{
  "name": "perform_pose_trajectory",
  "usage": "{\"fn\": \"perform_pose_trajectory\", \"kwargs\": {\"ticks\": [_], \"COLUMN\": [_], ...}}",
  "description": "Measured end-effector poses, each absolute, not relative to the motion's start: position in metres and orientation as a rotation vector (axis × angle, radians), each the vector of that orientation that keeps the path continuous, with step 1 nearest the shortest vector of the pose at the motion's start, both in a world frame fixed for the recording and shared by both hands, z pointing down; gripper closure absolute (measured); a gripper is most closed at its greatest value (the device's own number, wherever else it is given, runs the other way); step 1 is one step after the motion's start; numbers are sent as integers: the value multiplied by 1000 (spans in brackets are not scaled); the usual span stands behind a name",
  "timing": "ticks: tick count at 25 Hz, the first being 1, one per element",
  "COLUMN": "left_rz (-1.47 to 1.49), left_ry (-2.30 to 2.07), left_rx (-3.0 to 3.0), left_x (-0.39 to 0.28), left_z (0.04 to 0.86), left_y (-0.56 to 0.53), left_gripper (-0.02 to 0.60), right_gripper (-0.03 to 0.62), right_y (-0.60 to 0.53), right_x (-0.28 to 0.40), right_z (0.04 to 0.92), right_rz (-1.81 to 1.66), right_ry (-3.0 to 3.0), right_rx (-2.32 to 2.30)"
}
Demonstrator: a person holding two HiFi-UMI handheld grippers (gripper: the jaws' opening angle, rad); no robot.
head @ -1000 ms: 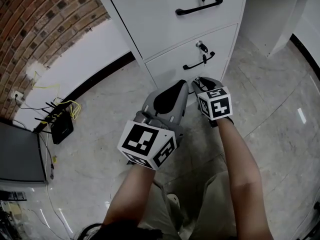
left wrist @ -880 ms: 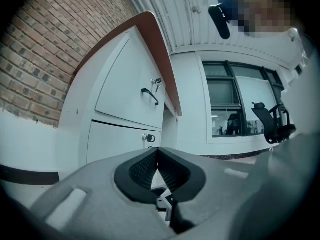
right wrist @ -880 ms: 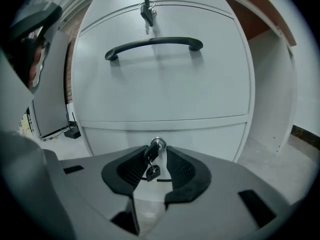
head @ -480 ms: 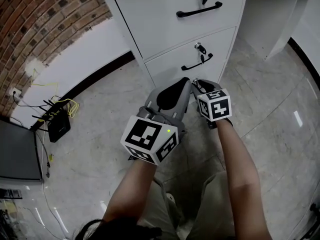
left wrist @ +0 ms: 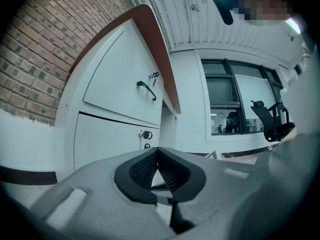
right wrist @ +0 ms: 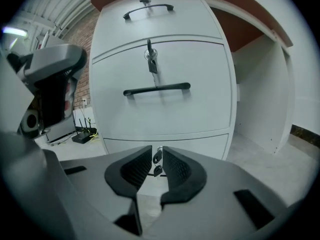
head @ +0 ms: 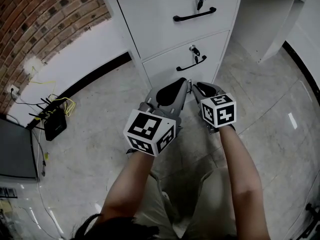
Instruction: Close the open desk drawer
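**Right gripper backs away; every drawer front sits flush**

The white metal drawer cabinet [head: 150, 19] stands under the brown-edged table [left wrist: 161, 49], and its flat white bottom drawer [head: 165, 66] looks pushed fully home. In the right gripper view, the bottom drawer's front lines up with the two fronts above it and no dark gap shows around it. Its slim black bar handle [head: 191, 64] and small dangling key [head: 192, 49] face the person.

The grey right gripper [right wrist: 157, 153] is the thing that has just changed. A second ago it sat close in front of the bottom drawer. It is now drawn back from the cabinet and a little higher over the pale marble-look floor [head: 260, 99]. Its dark ribbed fingers [right wrist: 132, 171] have just been closing in and now stand only narrowly apart. Nothing is between them, and the key seen through the gap hangs well beyond on the cabinet.

The grey left gripper [left wrist: 158, 151] hovers just beside it, no nearer the cabinet. Its fingers [left wrist: 142, 171] meet at the tips on nothing.

With the drawer shut and the gripper pulling away, the closing appears done. What probably remains is only to withdraw.
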State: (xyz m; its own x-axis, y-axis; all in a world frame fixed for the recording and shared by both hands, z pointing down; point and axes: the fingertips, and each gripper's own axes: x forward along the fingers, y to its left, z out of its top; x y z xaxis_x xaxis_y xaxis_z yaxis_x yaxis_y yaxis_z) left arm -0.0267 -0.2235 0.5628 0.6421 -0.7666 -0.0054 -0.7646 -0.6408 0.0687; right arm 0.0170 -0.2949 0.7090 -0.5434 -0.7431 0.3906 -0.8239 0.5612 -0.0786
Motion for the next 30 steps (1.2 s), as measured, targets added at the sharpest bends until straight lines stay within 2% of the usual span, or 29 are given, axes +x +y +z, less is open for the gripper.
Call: {"fn": "perform_pose_trajectory", "kwargs": {"ticks": [6, 14, 20, 24, 30], "left_rz": [35, 131, -46, 68, 2], "left_ry": [-1309, -1322, -1357, -1352, -1388], "left_rx": [2824, 2858, 2743, 2872, 2815], "left_x": [-20, -14, -17, 0, -5], "left_z": [569, 575, 572, 564, 549], "left_y": [-221, -209, -206, -187, -159], "left_gripper": [575, 575, 575, 575, 575], "right_gripper": [580, 583, 585, 585, 585], "right_y": [-262, -226, -198, -179, -160], "right_x": [15, 20, 33, 45, 57], "right_z": [682, 651, 623, 608, 575], "right_rz": [314, 222, 250, 281, 221], "right_ry": [-2546, -2580, -2642, -2687, -2797], "right_rx": [1212, 1136, 1145, 1156, 1147]}}
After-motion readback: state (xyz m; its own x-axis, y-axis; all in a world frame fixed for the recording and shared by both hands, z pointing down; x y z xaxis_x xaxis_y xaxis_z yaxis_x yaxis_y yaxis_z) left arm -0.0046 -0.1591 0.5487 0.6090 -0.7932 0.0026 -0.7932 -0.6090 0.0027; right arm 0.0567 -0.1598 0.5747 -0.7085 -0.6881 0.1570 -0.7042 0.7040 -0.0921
